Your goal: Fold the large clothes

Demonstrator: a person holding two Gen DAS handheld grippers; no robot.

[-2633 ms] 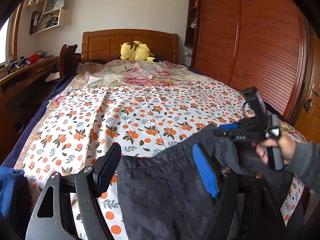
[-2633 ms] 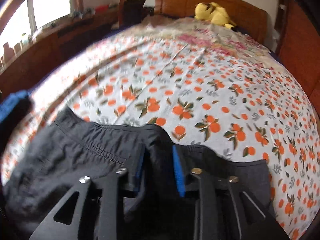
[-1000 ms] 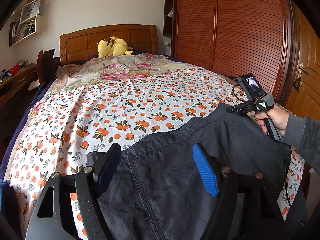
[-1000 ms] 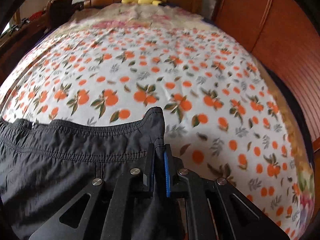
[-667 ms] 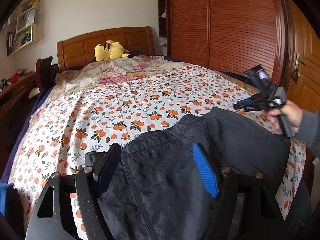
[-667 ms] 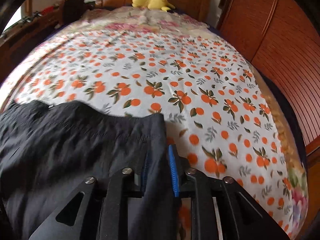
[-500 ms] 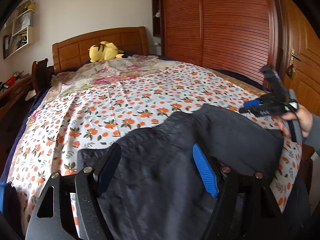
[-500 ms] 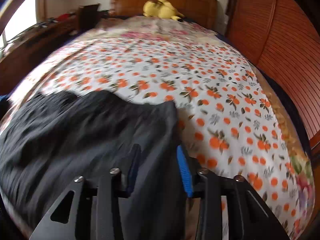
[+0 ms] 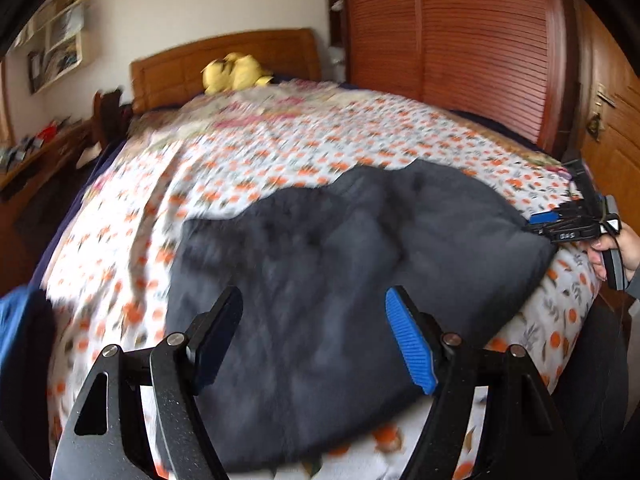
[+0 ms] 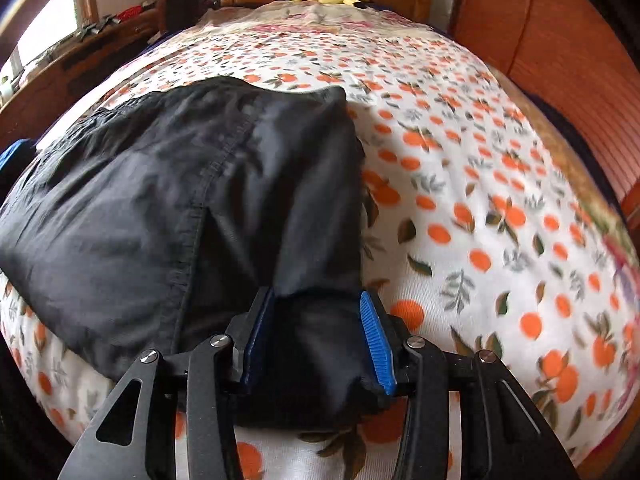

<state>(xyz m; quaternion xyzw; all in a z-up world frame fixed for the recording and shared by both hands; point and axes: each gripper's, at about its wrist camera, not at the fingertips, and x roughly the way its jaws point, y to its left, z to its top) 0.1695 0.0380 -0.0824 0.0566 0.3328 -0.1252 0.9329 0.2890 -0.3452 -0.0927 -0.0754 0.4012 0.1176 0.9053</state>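
— Two grippers over one bed; what lies on it?

— One dark garment [image 10: 192, 200], spread on the near half of the bed [image 10: 480, 184] and humped into soft folds. On the far end, against the wooden headboard [image 9: 224, 60], sits a yellow plush toy [image 9: 234, 74].

— Is either tool holding the cloth?

— The left gripper [image 9: 314, 338] stands wide apart, its blue pads [image 9: 408, 344] clear of the fabric below. The right gripper [image 10: 316, 340] is half spread with a bunched near corner of the garment sitting between its pads; whether it pinches that bunch I can't tell. In the left wrist view the same tool shows at the far right edge of the garment, held in a hand [image 9: 618, 254].

— Anything around them?

— A blue cloth [image 9: 20, 328] at the near left edge of the bed, a wooden desk [image 9: 36, 160] along the left, wall shelves [image 9: 56, 52] above it, and a slatted wooden wardrobe [image 9: 460, 36] on the right. Nothing lies across the garment.

— And the materials?

— The garment looks thin and faintly shiny, with a stitched seam [image 10: 200, 200] running down it. The sheet is white cotton-like cloth printed with oranges and leaves.
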